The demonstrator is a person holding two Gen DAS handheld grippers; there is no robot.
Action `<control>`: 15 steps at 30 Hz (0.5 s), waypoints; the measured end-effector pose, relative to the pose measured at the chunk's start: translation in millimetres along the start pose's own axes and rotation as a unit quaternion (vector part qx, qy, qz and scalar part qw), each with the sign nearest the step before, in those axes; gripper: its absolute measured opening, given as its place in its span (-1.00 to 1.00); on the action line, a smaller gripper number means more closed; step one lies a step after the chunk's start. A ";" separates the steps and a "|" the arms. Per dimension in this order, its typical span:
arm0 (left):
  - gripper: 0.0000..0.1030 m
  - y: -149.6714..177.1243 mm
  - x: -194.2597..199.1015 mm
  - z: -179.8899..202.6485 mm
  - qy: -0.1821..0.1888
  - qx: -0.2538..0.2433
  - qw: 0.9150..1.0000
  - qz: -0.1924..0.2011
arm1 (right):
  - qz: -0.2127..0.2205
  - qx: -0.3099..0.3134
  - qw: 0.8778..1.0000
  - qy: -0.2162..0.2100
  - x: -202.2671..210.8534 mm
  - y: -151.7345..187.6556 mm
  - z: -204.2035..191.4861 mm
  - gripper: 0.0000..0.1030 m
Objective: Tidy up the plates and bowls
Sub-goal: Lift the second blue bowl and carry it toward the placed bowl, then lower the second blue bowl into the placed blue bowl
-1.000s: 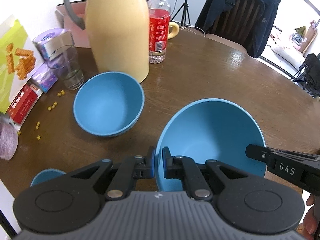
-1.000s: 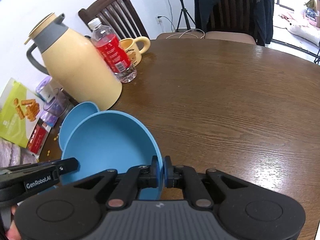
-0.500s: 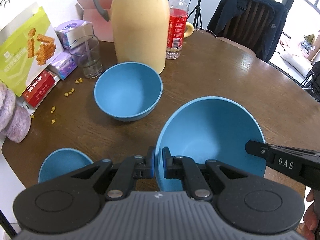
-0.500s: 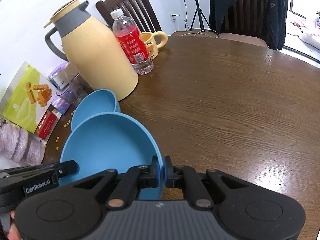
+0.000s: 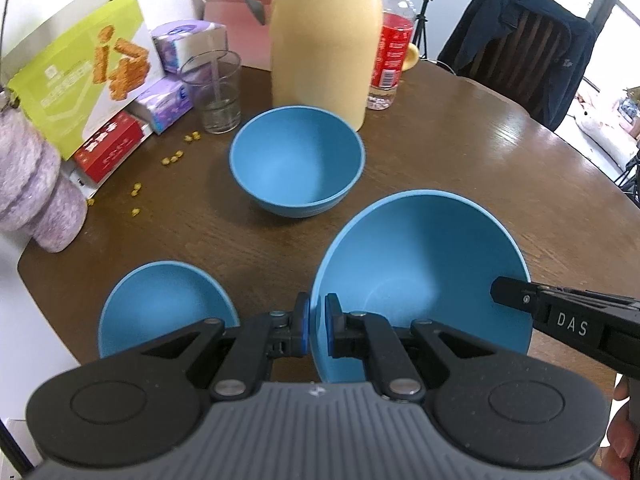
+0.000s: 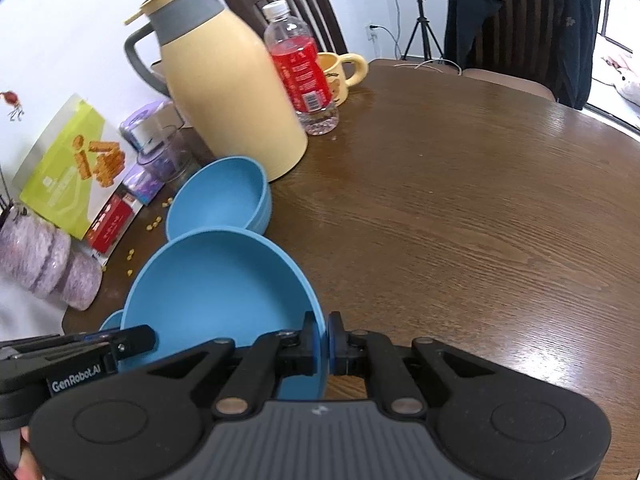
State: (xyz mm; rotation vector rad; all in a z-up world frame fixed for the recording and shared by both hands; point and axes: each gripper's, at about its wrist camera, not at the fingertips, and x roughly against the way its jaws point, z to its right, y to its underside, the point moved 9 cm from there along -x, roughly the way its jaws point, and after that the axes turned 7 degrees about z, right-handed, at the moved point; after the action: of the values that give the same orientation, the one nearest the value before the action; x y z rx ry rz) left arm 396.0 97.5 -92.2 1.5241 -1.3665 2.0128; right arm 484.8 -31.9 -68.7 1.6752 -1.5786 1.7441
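Both grippers hold one large blue bowl (image 5: 420,272) above the table. My left gripper (image 5: 316,330) is shut on its near left rim. My right gripper (image 6: 322,340) is shut on the opposite rim, and the bowl (image 6: 216,292) also shows in the right wrist view. A medium blue bowl (image 5: 296,160) stands on the table in front of the thermos; it also shows in the right wrist view (image 6: 220,200). A small blue bowl (image 5: 160,304) sits at the near left table edge, just left of the held bowl.
A yellow thermos (image 5: 324,36), a red-label bottle (image 5: 390,48), a yellow mug (image 6: 340,70) and a glass (image 5: 214,92) stand at the back. Snack boxes (image 5: 92,68), tissue packs (image 5: 168,100), a purple fuzzy item (image 5: 32,184) and scattered yellow crumbs (image 5: 136,190) lie left. Bare wooden table (image 6: 480,200) lies right.
Both grippers have drawn back and up with the large bowl. The medium bowl and thermos now lie farther away, and the small bowl has come into fuller view at the near left.
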 end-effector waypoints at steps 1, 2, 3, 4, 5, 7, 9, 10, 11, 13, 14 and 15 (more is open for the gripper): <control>-0.84 0.6 0.9 -3.2 -0.002 0.002 1.000 0.000 | -0.001 0.002 1.000 -0.002 -0.6 0.8 -3.1 -0.90; -0.84 1.3 1.4 -6.4 -0.005 0.004 1.000 -0.001 | -0.002 0.004 1.000 -0.005 -1.4 1.4 -6.2 -0.90; -0.84 2.0 2.0 -9.0 -0.007 0.005 1.000 -0.002 | -0.003 0.006 1.000 -0.007 -2.1 2.0 -8.8 -0.90; -0.84 3.0 2.5 -11.6 -0.008 0.007 1.000 -0.003 | -0.004 0.009 1.000 -0.009 -2.8 2.7 -11.7 -0.90; -0.84 3.9 3.0 -14.6 -0.010 0.009 1.000 -0.003 | -0.005 0.011 1.000 -0.011 -3.5 3.3 -14.6 -0.90; -0.84 5.4 4.7 -20.9 -0.014 0.014 1.000 -0.003 | -0.007 0.016 1.000 -0.014 -5.0 4.0 -19.9 -0.90; -0.84 6.8 5.5 -26.6 -0.017 0.019 1.000 -0.004 | -0.009 0.020 1.000 -0.019 -7.1 4.4 -26.0 -0.90; -0.84 7.4 5.7 -29.9 -0.019 0.022 1.000 -0.005 | -0.010 0.022 0.999 -0.021 -7.9 4.7 -28.8 -0.90; -0.84 8.0 6.0 -32.6 -0.021 0.024 0.999 -0.005 | -0.011 0.025 0.999 -0.023 -9.0 5.1 -32.6 -0.90; -0.84 9.4 6.8 -39.7 -0.024 0.030 0.999 -0.005 | -0.013 0.031 0.999 -0.027 -11.1 6.1 -39.2 -0.90; -0.84 9.9 7.2 -43.4 -0.026 0.033 0.999 -0.005 | -0.014 0.033 0.999 -0.029 -12.4 6.9 -42.8 -0.90; -0.84 10.5 7.7 -47.8 -0.028 0.037 0.999 -0.005 | -0.015 0.036 0.999 -0.031 -13.8 7.5 -46.6 -0.90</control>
State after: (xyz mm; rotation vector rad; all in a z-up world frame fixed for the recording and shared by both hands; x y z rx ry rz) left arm 356.9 127.8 -91.0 1.6275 -1.3158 2.0492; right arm 457.5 8.8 -72.2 1.7940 -1.5250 1.7700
